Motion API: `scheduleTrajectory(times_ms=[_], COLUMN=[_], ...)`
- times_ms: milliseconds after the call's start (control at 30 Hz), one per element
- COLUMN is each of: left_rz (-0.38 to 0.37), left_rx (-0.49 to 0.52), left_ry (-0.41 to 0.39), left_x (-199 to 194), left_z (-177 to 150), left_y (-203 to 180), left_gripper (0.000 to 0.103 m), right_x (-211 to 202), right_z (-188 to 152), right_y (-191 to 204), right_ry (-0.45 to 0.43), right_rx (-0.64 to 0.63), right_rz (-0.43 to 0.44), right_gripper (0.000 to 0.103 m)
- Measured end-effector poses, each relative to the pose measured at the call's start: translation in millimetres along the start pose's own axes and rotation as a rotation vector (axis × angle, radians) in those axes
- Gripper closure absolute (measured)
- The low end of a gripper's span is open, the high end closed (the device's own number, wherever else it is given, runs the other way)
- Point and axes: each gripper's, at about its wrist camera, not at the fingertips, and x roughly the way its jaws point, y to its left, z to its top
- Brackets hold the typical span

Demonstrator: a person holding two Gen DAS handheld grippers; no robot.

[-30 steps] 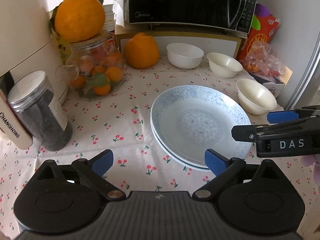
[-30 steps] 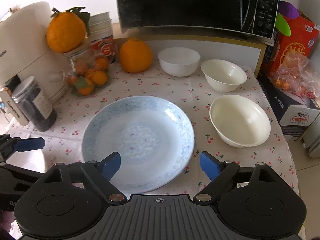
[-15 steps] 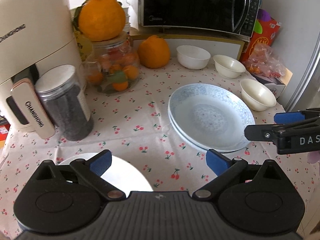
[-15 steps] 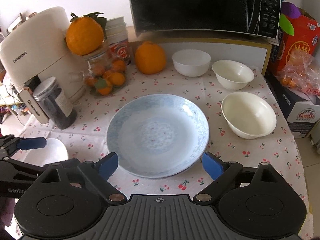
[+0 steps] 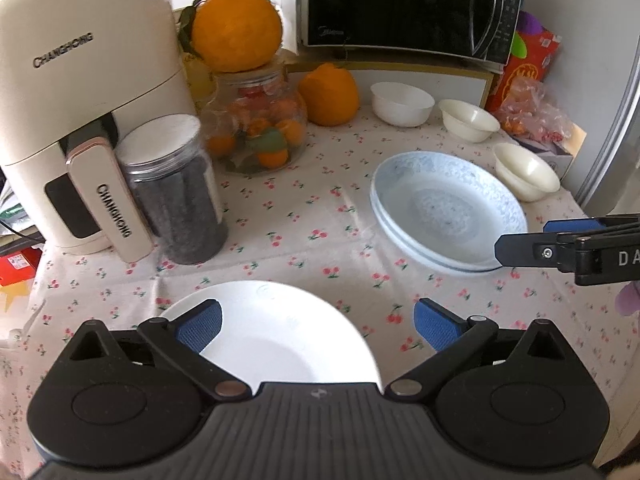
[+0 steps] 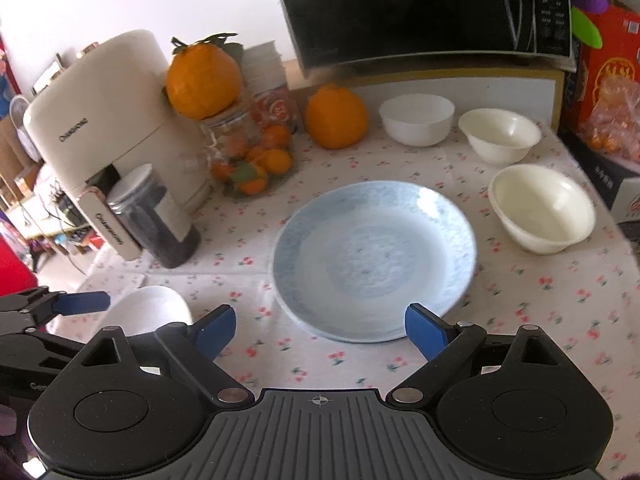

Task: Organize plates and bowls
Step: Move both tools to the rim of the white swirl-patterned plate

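Two stacked blue patterned plates (image 5: pixel 448 208) (image 6: pixel 374 254) lie mid-table. A white plate (image 5: pixel 272 336) (image 6: pixel 148 310) lies near the front left edge, under my open, empty left gripper (image 5: pixel 316 326) (image 6: pixel 80 304). Three white bowls stand at the back right: one (image 5: pixel 402 103) (image 6: pixel 416 118) by the wall, one (image 5: pixel 469 119) (image 6: pixel 500 134) beside it, one (image 5: pixel 526 172) (image 6: pixel 542 208) nearest the blue plates. My right gripper (image 6: pixel 320 330) (image 5: pixel 520 240) is open and empty, just in front of the blue plates.
A cream air fryer (image 5: pixel 76 112), a dark jar (image 5: pixel 176 188) and a glass jar of oranges (image 5: pixel 256 124) topped by a large orange (image 5: pixel 236 28) stand at the left. Another orange (image 5: pixel 330 94) and a microwave (image 5: pixel 404 4) sit at the back. Snack packs (image 5: pixel 528 108) are at the right.
Both grippers have pulled back and up from the blue plates. My left gripper has moved left, and the white plate has come into view beneath it.
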Motion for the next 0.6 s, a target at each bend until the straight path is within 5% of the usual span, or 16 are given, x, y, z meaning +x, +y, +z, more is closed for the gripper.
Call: scheduleTrajectory(times_ms=[600], left_rz=[0.013], left_rx=[0.009], left_ry=[0.042], left_x=[-3.3], left_z=[-33.3], left_y=[69.2], left_gripper=[0.001], right_x=[19.9], right_z=[-43.8], right_y=[69.0], right_ry=[0.024], right_rx=[-0.119], right_rz=[0.159], right_gripper=[0.006])
